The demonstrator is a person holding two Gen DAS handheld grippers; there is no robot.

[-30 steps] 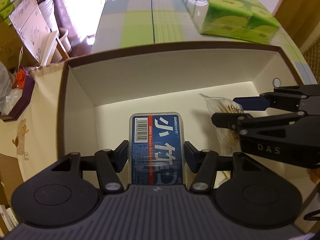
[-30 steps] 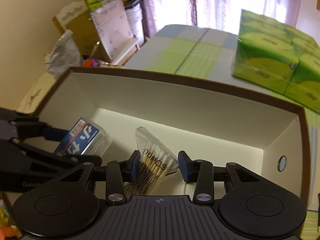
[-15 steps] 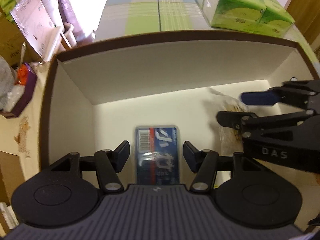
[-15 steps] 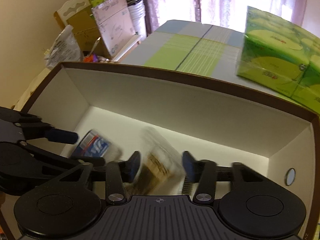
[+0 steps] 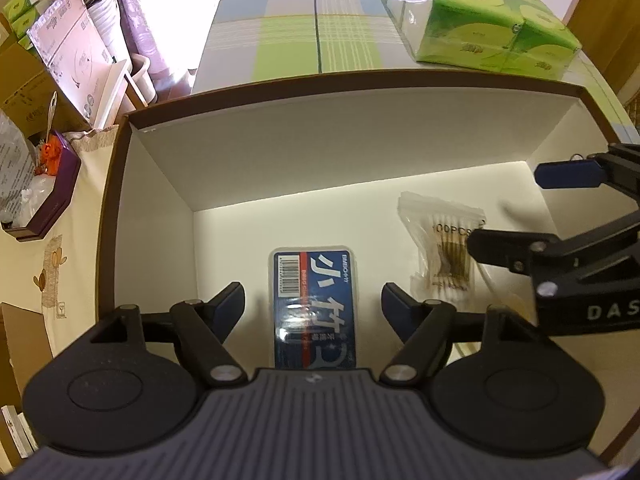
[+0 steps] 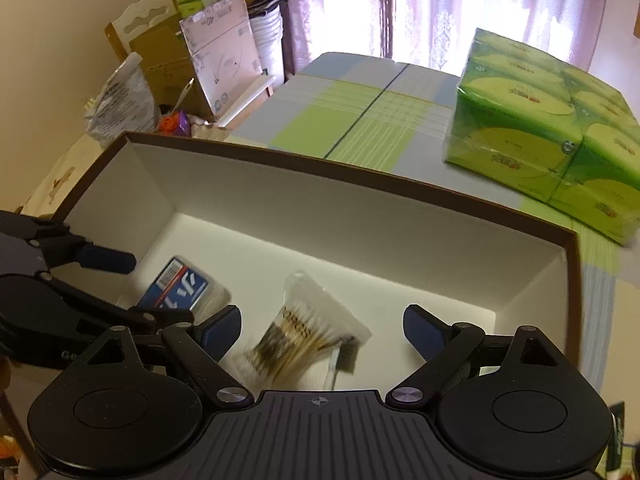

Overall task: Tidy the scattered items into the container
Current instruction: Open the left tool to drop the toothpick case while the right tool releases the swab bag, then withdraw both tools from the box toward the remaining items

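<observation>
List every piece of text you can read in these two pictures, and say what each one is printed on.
"100PCS" on the cotton swab bag.
"BMBO小竹" and large "小竹" on the blue flat pack; its barcode digits and small print are too small to read.
"DAS" on the right hand-held gripper.
"40" on the pink-white carton; the rest is unreadable.
Lettering on the green tissue packs is too blurred.

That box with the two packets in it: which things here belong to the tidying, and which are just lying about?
Part of the job:
box
blue packet
cotton swab bag
left tongs
right tongs

Lying about:
green tissue packs
checked tablecloth
purple tray
</observation>
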